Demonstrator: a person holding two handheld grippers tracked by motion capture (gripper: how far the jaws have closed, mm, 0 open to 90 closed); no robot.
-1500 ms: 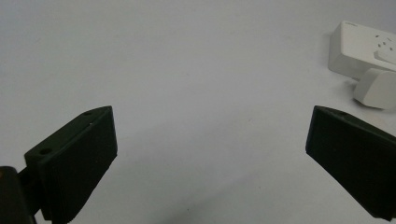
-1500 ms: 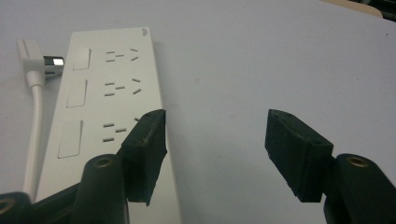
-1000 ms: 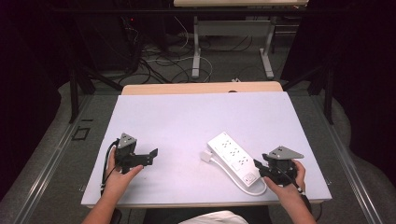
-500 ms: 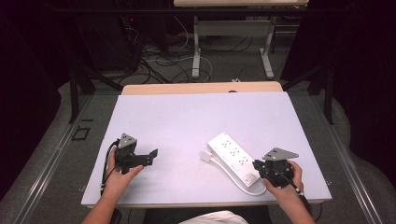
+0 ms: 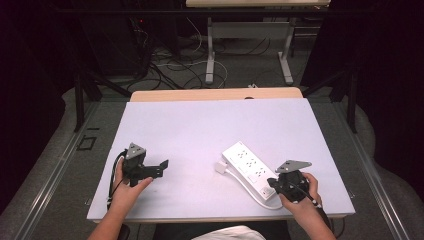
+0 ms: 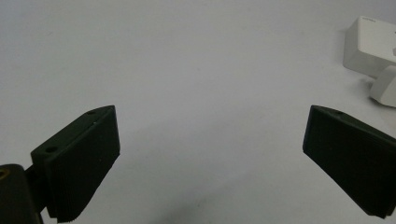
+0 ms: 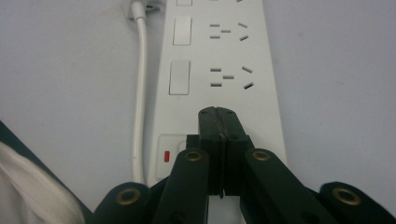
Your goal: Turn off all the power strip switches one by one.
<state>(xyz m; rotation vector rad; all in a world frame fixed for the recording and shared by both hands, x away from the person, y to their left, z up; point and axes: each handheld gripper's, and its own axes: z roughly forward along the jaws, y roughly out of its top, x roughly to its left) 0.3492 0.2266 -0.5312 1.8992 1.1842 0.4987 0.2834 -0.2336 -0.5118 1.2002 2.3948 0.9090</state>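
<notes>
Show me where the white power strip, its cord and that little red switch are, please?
power strip [image 5: 248, 166]: high view, on its white top face among the sockets.
cord [image 7: 138, 93]: right gripper view, midway along the white cable beside the strip.
red switch [image 7: 166, 156]: right gripper view, on the red mark at the strip's near end.

Your power strip [image 7: 224, 60] is smooth white plastic, the worktop [image 5: 200, 125] matt pale; your right hand-held gripper [image 7: 218, 122] has matt black jaws with brass-coloured rivets.
</notes>
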